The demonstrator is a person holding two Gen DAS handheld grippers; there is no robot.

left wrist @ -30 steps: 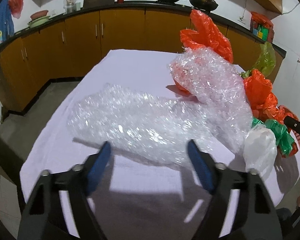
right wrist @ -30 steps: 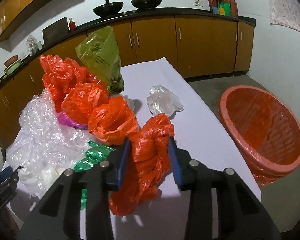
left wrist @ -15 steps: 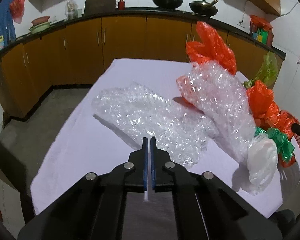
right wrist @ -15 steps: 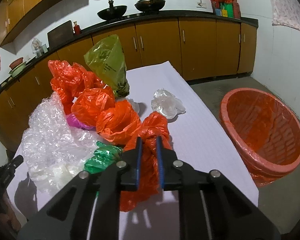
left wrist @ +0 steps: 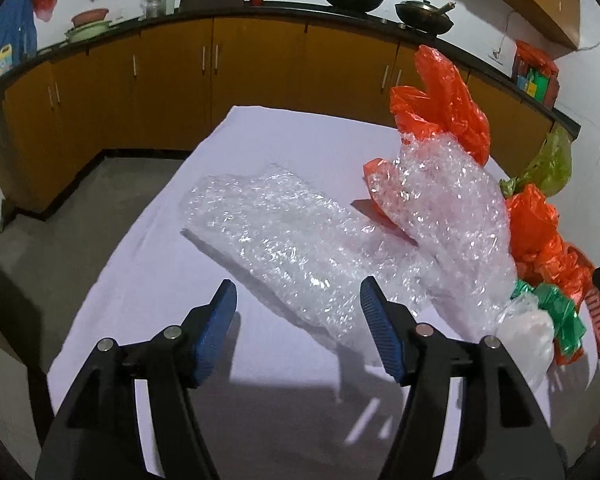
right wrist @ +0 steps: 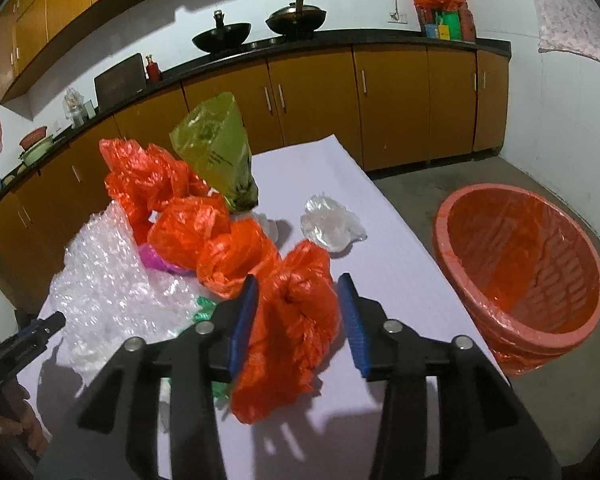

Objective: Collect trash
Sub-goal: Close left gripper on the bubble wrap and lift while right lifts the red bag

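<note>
L gripper point(left wrist: 298, 300) fingers just spread apart, nothing between, bubble wrap point(left wrist: 300, 248) just ahead on tabletop point(left wrist: 148, 280) | R gripper point(right wrist: 298, 300) fingers just opened, orange bag point(right wrist: 296, 320) loose between | orange basket point(right wrist: 520, 280) on floor beside tabletop

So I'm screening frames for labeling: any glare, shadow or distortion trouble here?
Left wrist view: glare speckles the bubble wrap; gripper shadow darkens the near table. Right wrist view: sharp, though fisheye bends the counter.
</note>
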